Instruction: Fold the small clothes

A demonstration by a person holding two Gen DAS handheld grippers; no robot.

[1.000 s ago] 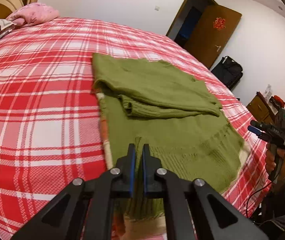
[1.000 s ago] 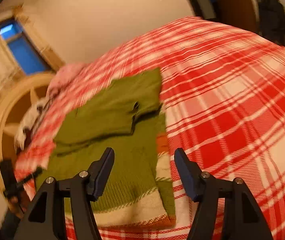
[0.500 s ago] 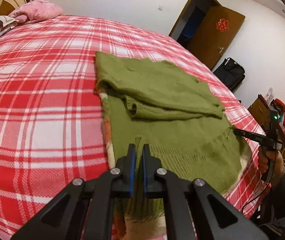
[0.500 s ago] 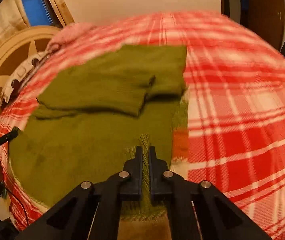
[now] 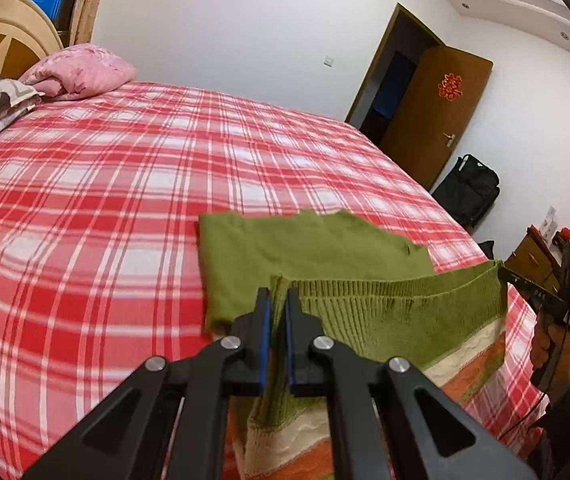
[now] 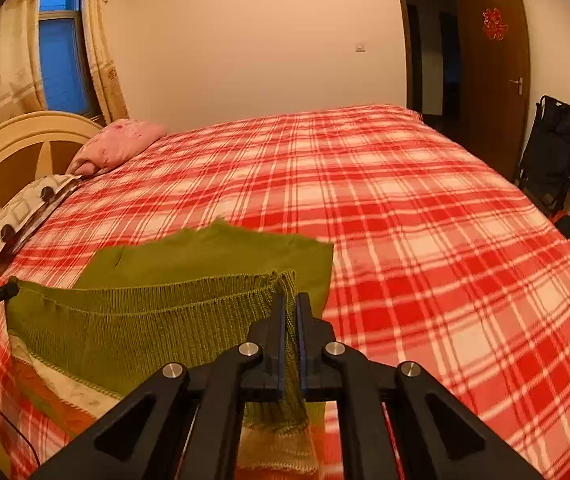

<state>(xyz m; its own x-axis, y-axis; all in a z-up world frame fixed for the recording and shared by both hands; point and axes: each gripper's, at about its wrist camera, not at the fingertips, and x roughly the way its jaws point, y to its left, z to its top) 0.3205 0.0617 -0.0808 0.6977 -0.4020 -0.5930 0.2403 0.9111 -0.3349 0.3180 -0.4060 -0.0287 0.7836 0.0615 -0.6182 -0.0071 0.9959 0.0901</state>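
- On the red plaid bed (image 5: 125,184), the green sweater (image 5: 309,248) sits right ahead of both tools, its ribbed hem (image 5: 397,300) lifted off the cover and stretched between them.
- Left tool (image 5: 278,300) is clenched on one hem corner, fabric pinched between the blue pads.
- Right tool (image 6: 291,304) is clamped on the other corner; its jaws only just finished closing, knit caught between them.
- Beyond the raised hem, the sweater's far half lies flat on the bed.
- Pink pillow (image 6: 119,144) sits well away, up by the headboard (image 6: 13,148).
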